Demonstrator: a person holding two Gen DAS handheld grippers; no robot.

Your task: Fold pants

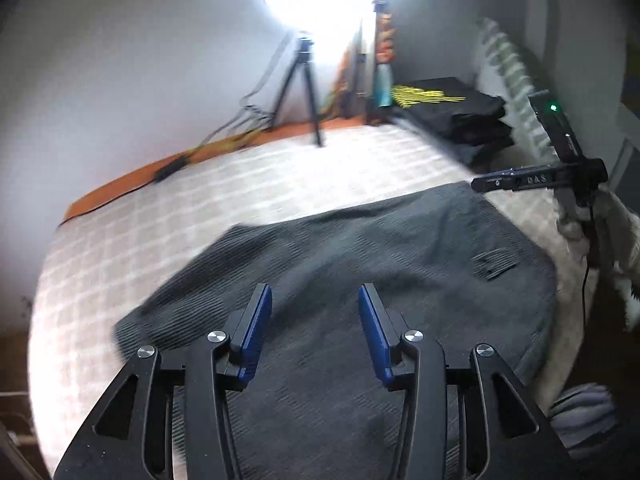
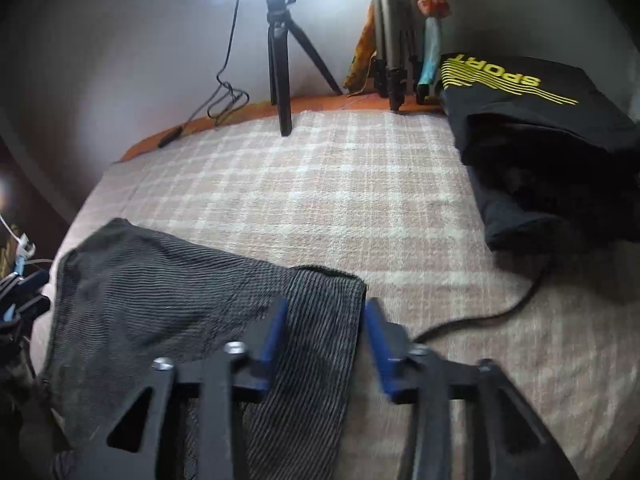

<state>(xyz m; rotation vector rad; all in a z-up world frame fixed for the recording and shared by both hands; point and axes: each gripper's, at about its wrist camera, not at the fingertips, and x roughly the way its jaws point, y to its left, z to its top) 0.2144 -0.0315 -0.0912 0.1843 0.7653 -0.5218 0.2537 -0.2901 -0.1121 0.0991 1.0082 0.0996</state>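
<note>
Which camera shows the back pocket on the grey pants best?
The left wrist view. The pocket lies in plain sight there on the spread grey pants, right of the open left gripper. The right wrist view shows only a folded end of the pants, no pocket.

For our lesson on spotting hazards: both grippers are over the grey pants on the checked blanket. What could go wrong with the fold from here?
1. The right gripper is open, straddling the edge of the pants; closing here may also pinch the blanket.
2. A black cable lies on the blanket right beside that gripper and could snag.
3. The left gripper is open over mid-fabric, so a grab there might bunch the cloth.
</note>
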